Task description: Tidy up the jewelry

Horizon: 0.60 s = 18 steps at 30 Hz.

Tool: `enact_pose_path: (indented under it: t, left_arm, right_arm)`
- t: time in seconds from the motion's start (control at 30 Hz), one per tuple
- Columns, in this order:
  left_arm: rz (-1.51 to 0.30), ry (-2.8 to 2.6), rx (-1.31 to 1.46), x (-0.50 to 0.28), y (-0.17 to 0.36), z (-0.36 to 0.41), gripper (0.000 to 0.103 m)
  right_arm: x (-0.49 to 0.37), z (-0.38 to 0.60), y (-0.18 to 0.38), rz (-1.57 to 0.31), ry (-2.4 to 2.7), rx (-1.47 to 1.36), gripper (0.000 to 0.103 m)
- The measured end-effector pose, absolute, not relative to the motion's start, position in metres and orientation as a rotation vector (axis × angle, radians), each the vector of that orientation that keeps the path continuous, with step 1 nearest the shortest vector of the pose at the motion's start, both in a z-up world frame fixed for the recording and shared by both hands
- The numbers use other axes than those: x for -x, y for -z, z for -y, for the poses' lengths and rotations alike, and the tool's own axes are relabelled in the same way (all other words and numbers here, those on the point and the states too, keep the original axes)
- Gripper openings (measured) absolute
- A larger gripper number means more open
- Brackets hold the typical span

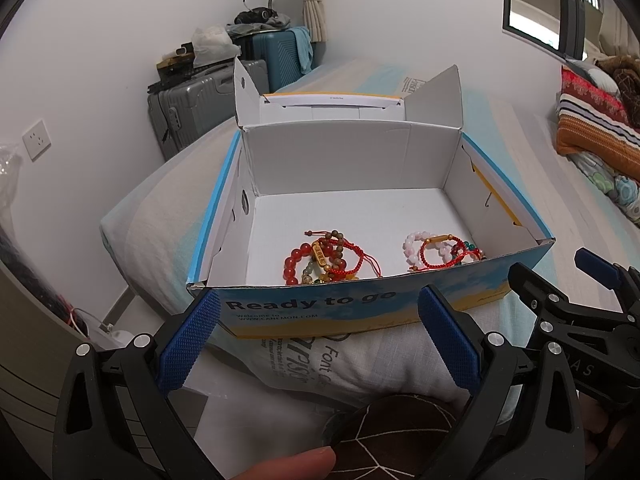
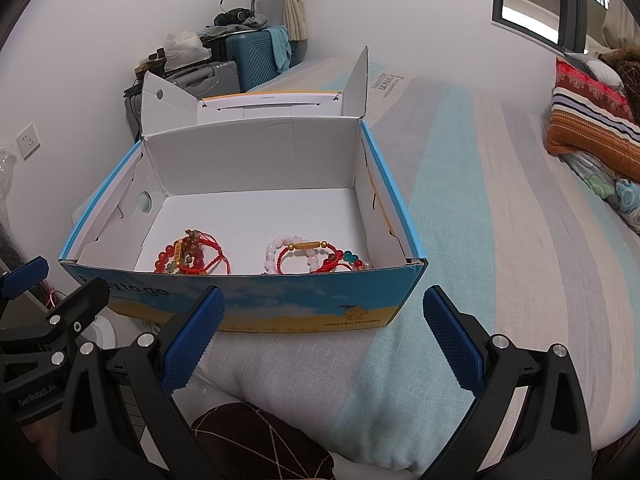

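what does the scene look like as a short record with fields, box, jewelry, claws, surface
box: open cardboard box, lid flaps up, on the bed
surface: striped bedding
jewelry left: pile of red bead and red cord bracelets on the box floor near the front wall
jewelry right: pink bead bracelet with red cord bracelets, apart from the left pile
left claw: open, empty, in front of the box
right claw: open, empty, in front of the box
background: suitcases by the wall

White walls; striped bed point(image 2: 500, 208); stacked suitcases point(image 2: 224, 60), perhaps grey and teal; window point(image 2: 532, 4)
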<state>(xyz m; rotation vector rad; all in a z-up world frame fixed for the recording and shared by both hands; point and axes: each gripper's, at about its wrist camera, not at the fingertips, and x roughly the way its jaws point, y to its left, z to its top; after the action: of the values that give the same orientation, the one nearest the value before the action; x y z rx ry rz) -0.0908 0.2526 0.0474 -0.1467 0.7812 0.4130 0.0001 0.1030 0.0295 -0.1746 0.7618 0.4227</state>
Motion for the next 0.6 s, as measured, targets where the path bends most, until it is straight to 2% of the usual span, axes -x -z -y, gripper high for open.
enact_pose_path:
  t: [0.6]
  left_arm:
    - [-0.78,-0.416,0.144,0.0916,-0.0476,-0.251,0.097]
  right_arm:
    - [-0.0002,-0.1027,-0.0298,-0.761,-0.421,0.175,0.095]
